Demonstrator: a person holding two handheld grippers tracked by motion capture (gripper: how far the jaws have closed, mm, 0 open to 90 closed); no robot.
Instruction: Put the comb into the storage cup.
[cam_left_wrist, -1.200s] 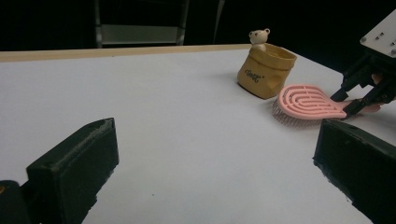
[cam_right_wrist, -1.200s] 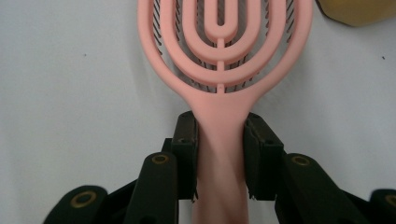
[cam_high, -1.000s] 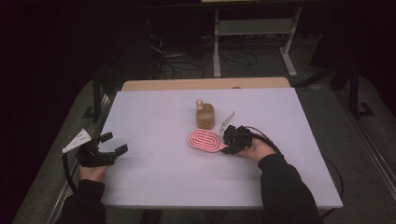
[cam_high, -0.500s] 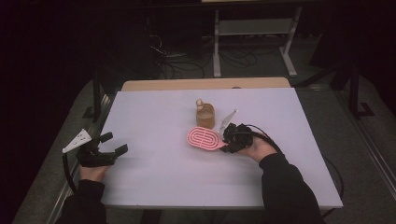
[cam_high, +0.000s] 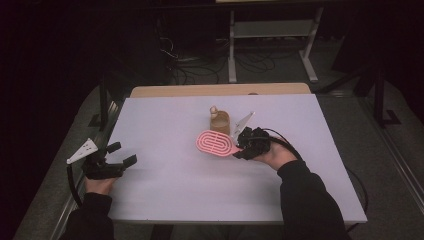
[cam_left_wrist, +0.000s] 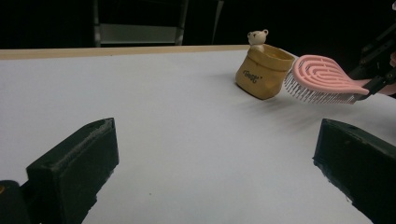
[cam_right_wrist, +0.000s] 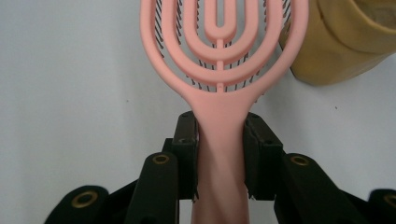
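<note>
One light, stiff pink plastic vented hairbrush (cam_right_wrist: 219, 51) is best held at its narrow handle, where the right tool (cam_right_wrist: 219, 154) clamps it.

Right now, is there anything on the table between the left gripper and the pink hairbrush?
No. In the high view, only bare white table lies between the open left gripper and the pink hairbrush, held by the right gripper.

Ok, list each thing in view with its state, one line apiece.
Pink hairbrush: clamped by its handle, bristles down, off the table.
Right gripper: shut on the pink hairbrush's handle.
Left gripper: open, nothing between its jaws.
Yellow pouch-shaped cup: upright on the table, mouth open, small bear figure at its rim.
Table: covered in a white sheet.
</note>
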